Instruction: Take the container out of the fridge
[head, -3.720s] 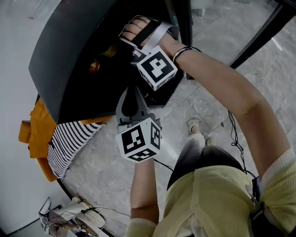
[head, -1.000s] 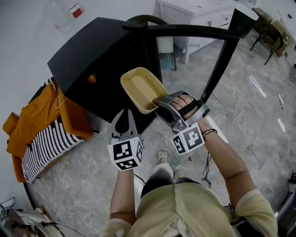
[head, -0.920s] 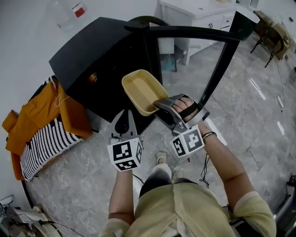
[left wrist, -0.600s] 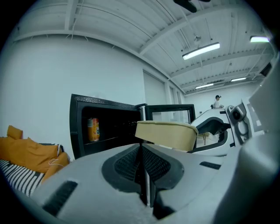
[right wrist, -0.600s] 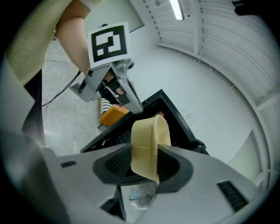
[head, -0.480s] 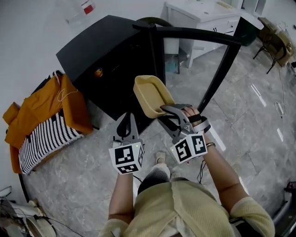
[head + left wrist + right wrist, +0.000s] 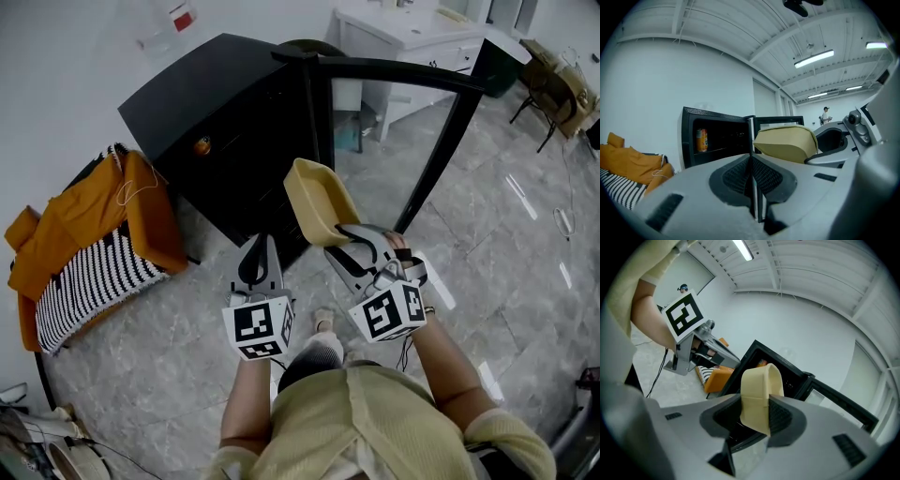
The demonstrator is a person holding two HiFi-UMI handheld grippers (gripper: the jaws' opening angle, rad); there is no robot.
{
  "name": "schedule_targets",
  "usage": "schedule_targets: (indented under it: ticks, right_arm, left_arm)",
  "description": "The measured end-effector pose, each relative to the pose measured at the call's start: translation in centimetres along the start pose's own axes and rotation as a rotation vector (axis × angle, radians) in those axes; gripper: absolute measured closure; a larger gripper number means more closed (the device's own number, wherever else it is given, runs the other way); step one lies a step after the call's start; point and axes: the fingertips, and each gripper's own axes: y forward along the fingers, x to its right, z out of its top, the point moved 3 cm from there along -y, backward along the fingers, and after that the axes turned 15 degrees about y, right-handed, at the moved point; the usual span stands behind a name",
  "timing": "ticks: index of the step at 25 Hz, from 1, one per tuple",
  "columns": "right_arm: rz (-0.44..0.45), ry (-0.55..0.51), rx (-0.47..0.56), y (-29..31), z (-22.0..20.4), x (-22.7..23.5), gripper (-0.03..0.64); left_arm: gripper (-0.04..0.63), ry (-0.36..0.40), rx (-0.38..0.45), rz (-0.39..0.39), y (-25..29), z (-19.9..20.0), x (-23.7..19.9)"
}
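My right hand-held gripper (image 7: 336, 241) gripped the container (image 7: 317, 199) by one end wall, outside the fridge (image 7: 216, 112) at its 10 o'clock. It looked like light, stiff plastic, so a rim grip seemed enough. My left hand-held gripper (image 7: 260, 246) was clenched and empty.

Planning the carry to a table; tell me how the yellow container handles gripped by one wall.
Probably stiff: the yellow container shows no sag cantilevered from the right gripper. Likely light, since it looks empty. Held at one wall, it may pivot.
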Motion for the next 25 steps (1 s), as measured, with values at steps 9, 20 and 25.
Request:
schedule_targets:
  ticks: [9,20,25]
  right_arm:
    - [-0.004,0.009,-0.016,-2.0,-0.3,-1.3,0.448]
    - [-0.002,0.006,0.003,-5.3,-0.2,-2.1,0.448]
    - [0.007,0.006,0.005,-6.4,-0.5,-2.4,0.449]
  left_arm:
    - [0.571,0.0,0.009,-0.029,-1.7,0.5,1.6]
    - [0.571,-0.008,0.001,-0.018,-4.1,0.5,3.6]
    - [0.571,0.002,-0.002,-0.018,-5.0,0.9,4.5]
